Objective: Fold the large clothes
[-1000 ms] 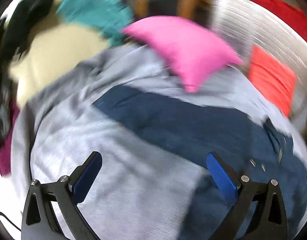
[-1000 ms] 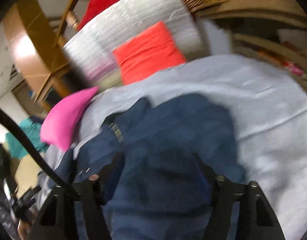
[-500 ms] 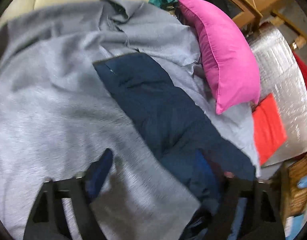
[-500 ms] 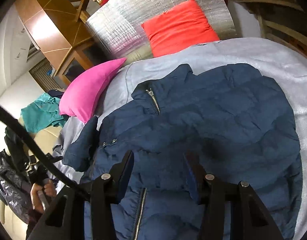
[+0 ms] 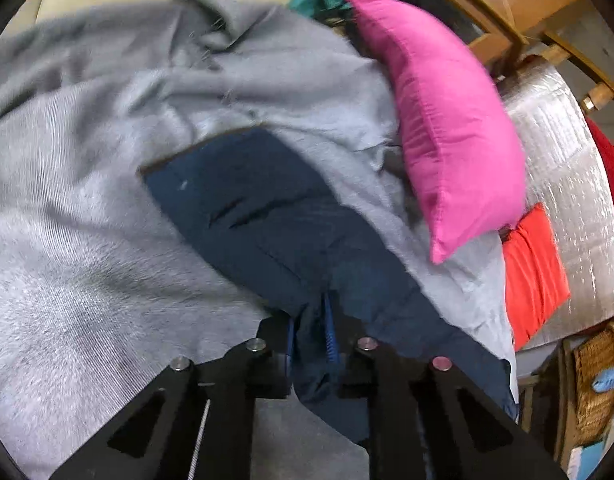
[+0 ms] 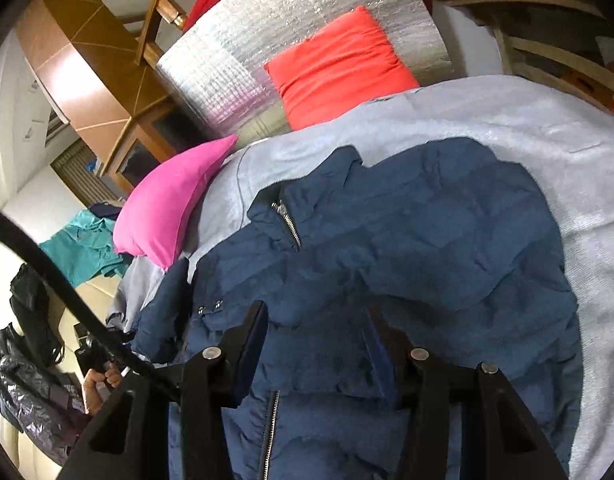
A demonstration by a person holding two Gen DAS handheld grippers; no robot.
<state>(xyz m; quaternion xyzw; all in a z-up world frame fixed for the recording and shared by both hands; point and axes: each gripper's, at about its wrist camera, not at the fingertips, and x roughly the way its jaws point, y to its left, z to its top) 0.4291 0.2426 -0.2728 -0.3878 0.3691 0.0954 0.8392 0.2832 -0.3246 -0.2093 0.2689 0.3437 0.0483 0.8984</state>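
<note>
Seven items, listed largest first.

1. Pale grey knitted blanket: covers the whole work surface; rumpled on the far side in the left wrist view.
2. Silver quilted foil panel: stands behind the blanket, well apart from the work.
3. Navy blue quilted zip-front jacket: the task's thing. Lies spread on the grey blanket, collar toward the foil panel, zip partly open; one sleeve runs out to the left side over the blanket.
4. Bright pink fabric cushion: rests on the blanket just beside the sleeve.
5. Orange-red fabric cushion: leans against the foil panel.
6. Left gripper: its jaws have just been closing and now pinch a fold of navy fabric where the sleeve nears the jacket body.
7. Right gripper: over the jacket front near the zip, jaws partly apart; whether the pads press the padding cannot be told.

Risks, judged: the left pinch looks thin, taking only a small ridge of slippery padded shell, so the sleeve may slide free when lifted. Drawing the sleeve across could drag the blanket along or knock the pink cushion. Unheld by the right gripper, the jacket body may shift and spoil the fold line.
</note>
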